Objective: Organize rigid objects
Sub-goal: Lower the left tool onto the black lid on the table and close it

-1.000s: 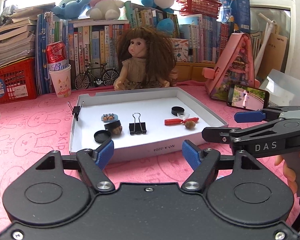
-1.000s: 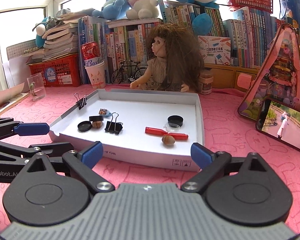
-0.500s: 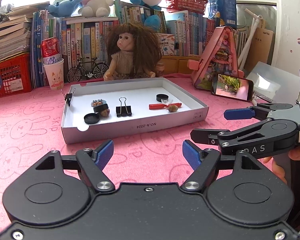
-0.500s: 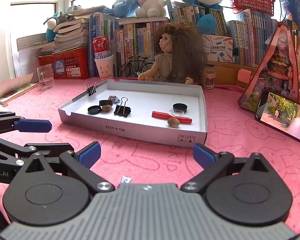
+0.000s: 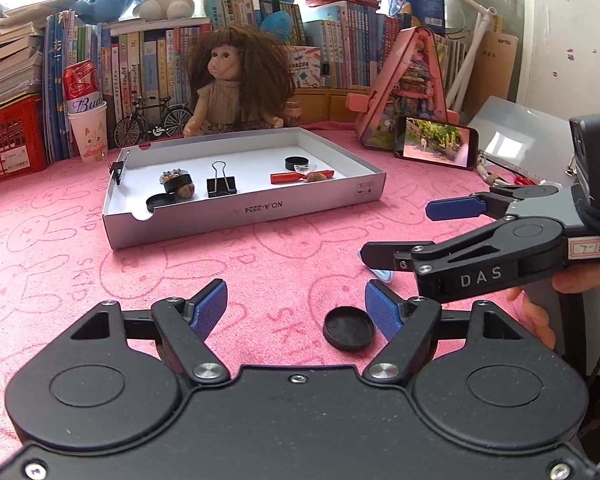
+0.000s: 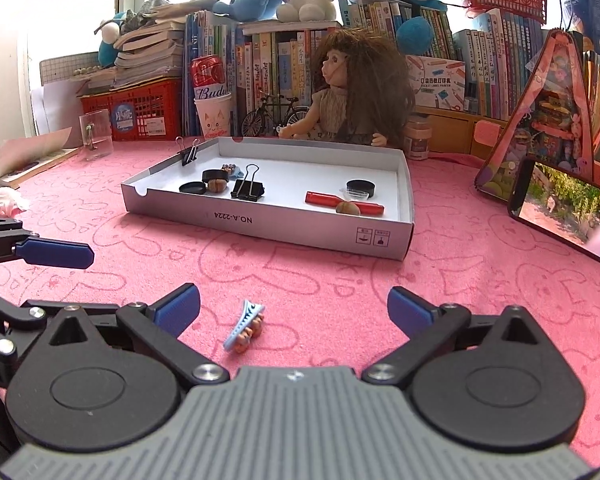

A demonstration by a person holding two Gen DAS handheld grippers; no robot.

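Observation:
My left gripper (image 5: 296, 308) hangs open low over the pink cloth. A black round cap (image 5: 349, 328) lies flat on the cloth between its jaws, close to the right pad (image 5: 382, 312), with nothing pressing it. My right gripper (image 6: 294, 312) is wide open, and a small blue toy piece with brown beads (image 6: 244, 326) lies on the cloth between its jaws, untouched. Further back sits the white box tray (image 5: 260, 210) (image 6: 260, 224), which holds a black binder clip (image 5: 220, 186), a red stick (image 5: 288, 178), a walnut (image 6: 348, 208) and black caps.
A doll (image 5: 236, 80), a toy bicycle (image 5: 156, 120), a can in a paper cup (image 5: 86, 120), books and red baskets line the back. A phone (image 5: 436, 142) leans on a pink toy house at the right. A glass (image 6: 96, 134) stands far left.
Both grippers have drawn back from the tray and sunk toward the cloth. The black cap and the blue toy piece have come into view between their jaws. The right jaws spread a little wider.

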